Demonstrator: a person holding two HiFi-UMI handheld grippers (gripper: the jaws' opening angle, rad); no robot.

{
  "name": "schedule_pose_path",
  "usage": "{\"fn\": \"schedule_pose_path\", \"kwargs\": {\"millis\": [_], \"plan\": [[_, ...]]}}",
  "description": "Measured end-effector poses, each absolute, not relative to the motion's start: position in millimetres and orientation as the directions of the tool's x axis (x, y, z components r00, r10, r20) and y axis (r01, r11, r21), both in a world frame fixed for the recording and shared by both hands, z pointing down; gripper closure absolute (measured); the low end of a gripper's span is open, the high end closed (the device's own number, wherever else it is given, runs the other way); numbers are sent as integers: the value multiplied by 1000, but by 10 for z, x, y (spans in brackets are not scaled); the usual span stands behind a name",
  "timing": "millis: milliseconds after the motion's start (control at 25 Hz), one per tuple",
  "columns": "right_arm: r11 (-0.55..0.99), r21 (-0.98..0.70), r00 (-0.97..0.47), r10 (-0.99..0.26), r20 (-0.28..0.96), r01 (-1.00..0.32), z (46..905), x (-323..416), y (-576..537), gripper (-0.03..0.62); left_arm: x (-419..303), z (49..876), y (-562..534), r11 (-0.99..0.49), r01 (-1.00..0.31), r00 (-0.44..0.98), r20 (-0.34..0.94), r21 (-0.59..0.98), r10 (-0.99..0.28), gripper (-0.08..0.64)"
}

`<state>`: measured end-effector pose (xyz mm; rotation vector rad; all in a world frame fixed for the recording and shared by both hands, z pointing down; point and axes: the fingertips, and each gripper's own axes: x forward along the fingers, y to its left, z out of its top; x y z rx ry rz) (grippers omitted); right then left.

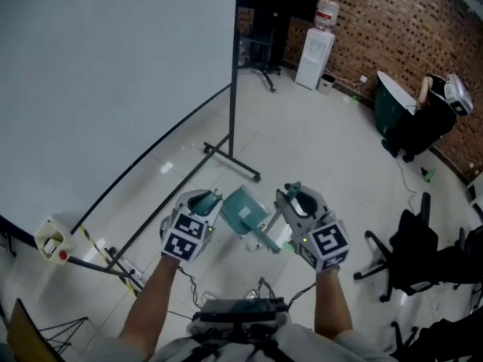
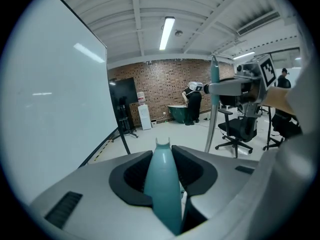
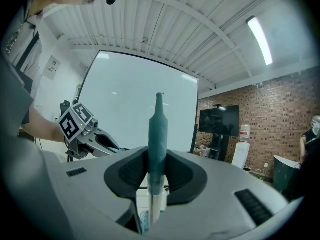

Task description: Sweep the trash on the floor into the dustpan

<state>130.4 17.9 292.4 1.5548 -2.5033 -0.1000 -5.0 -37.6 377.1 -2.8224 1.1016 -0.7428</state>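
Two bare forearms are seen reaching forward from the bottom edge of the head view, the left forearm (image 1: 155, 300) angled out to the left and the right forearm (image 1: 332, 304) held nearly straight, over a pale floor (image 1: 302, 127) beside a large white board (image 1: 113, 74). The left gripper (image 1: 205, 202) is tipped somewhat downward and is clamped on the broad teal handle of the dustpan (image 1: 243, 210), whose pan is seen between the two grippers, just beside the left one. The right gripper (image 1: 296, 196) is held close to level and is clenched on the broom (image 3: 157, 134), gripped at the lower end of its teal sleeve where the bare metal pole begins, with the pole standing upright. The only print that can be made out is the black-and-white square pattern on the left marker cube (image 1: 185, 240) and the right marker cube (image 1: 328, 243). Both hands are hidden behind the gripper bodies. The broom's head is hard to make out among the teal shapes under the right gripper, and whether the pan touches the floor cannot be told.
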Motion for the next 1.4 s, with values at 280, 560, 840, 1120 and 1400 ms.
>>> {"fn": "schedule_pose_path", "kwargs": {"millis": [280,560,840,1120,1400], "plan": [[457,176,-447,-889,97,-872,2911,1425,153,500,62,3702,-409,-739,-639,630,407,-212,-662,433],[455,141,-443,-889,113,-879,2964,1461,144,500,61,3723,-423,-728,-647,616,409,-226,-674,433],[463,150,-447,-885,128,-874,2997,1446,133,500,37,3743,-431,-728,-647,613,413,-228,-674,433],[452,147,-439,-891,112,-880,2982,1473,170,500,34,3740,-399,-729,-645,613,414,-228,-672,433],[415,126,-398,-907,141,-901,3116,1638,282,500,43,3842,-357,-736,-640,614,428,-222,-663,433]]}}
